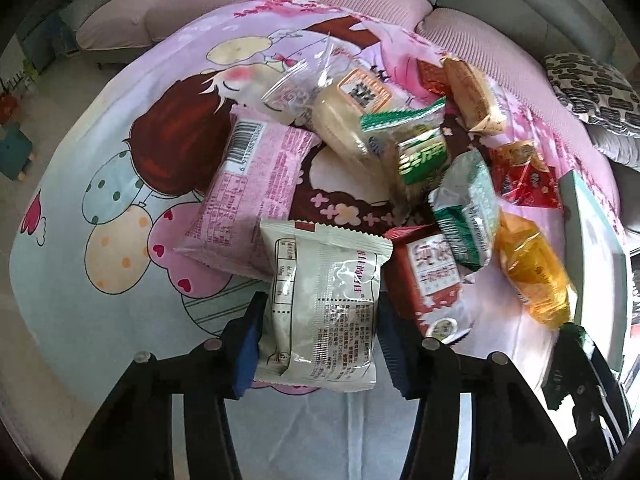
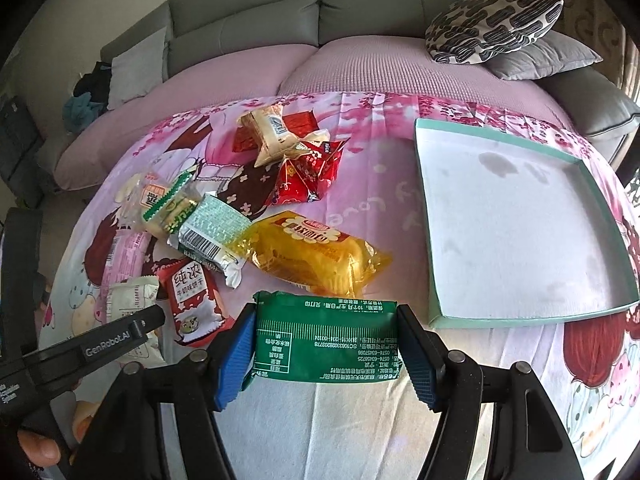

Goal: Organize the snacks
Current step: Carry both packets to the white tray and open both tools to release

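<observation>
My left gripper (image 1: 320,344) is shut on a white snack packet (image 1: 324,300), its blue pads pressing both long sides. In the right wrist view, my right gripper (image 2: 326,356) is shut on a dark green snack packet (image 2: 326,332), held just above the cloth. A pile of loose snacks lies on the cartoon-print cloth: a pink packet (image 1: 248,192), a red biscuit packet (image 2: 192,296), a yellow cake packet (image 2: 316,260) and a silver-green packet (image 2: 212,232). The shallow teal-rimmed tray (image 2: 520,232) lies to the right of the pile with nothing in it.
More wrapped snacks, red (image 2: 308,176) and beige (image 2: 272,136), lie at the far side of the pile. A grey sofa with pink covers (image 2: 360,68) and patterned cushions (image 2: 492,28) runs behind the cloth. The left gripper's black finger (image 2: 120,336) shows at the lower left of the right wrist view.
</observation>
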Demonstrator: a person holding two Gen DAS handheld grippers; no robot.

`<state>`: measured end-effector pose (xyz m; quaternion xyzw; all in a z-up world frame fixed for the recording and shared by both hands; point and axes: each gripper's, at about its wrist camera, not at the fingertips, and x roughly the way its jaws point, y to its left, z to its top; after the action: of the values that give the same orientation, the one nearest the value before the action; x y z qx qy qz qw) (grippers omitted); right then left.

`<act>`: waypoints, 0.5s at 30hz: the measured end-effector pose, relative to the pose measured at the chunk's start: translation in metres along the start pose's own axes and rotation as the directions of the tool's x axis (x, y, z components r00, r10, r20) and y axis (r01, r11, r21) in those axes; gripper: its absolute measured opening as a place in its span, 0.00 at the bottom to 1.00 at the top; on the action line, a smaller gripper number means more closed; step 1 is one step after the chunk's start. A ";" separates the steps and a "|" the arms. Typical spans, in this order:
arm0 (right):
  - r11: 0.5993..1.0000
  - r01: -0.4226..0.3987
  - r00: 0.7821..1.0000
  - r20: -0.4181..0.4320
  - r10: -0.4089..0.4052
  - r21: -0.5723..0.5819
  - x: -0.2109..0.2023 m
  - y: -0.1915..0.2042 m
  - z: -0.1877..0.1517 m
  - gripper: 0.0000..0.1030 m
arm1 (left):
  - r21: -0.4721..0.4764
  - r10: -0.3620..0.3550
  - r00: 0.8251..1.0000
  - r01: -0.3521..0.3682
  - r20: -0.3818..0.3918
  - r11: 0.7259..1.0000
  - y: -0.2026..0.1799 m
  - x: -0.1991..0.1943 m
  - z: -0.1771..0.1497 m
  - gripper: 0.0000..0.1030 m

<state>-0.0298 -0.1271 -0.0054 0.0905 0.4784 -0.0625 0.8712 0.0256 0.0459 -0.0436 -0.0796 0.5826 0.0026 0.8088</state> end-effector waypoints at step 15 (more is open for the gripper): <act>0.998 0.002 0.996 0.093 -0.007 0.057 -0.033 -0.027 0.015 0.68 | 0.004 -0.096 0.987 0.096 0.133 0.995 -0.009 -0.051 0.006 0.53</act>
<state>-0.0405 -0.1562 0.0282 0.1110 0.4356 -0.0823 0.8895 0.0151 0.0427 0.0077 -0.1083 0.5231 -0.0302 0.8448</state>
